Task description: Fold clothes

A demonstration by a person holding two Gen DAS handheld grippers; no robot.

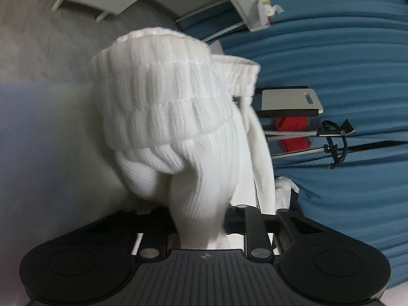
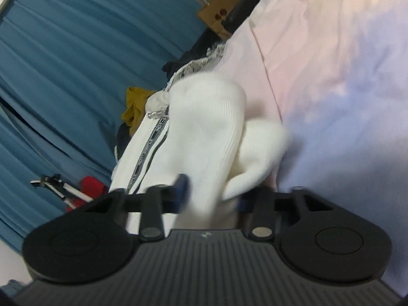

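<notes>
I am holding a white ribbed knit point(image 1: 173, 117) in both sets of fingers. My left fingers point(image 1: 201, 232) are pinching a narrow gather of it; the cloth is rising from them toward 12 o'clock and ending in a doubled cuff band. My right fingers point(image 2: 211, 199) are clamping another bunch of the same knit point(image 2: 209, 127), which is spreading toward 12 o'clock with a lobe bulging out at 2 o'clock.

Findings on risk:

1. Both grips are taking thick, bunched cloth rather than a flat edge. I judge that a layer could be slipping out under tension, leaving the fold lopsided.
2. The right view is blurring, so the hold there cannot be confirmed as square.
3. A second white garment with a printed zip tape point(image 2: 145, 153) is lying against the knit at 9 o'clock, beside a heap of other clothes point(image 2: 135, 107). It could be getting dragged along or caught in the right fingers.
4. The pale sheet point(image 2: 331, 89) at 3 o'clock is soft; I judge that creases may be setting when the knit is laid there.
</notes>
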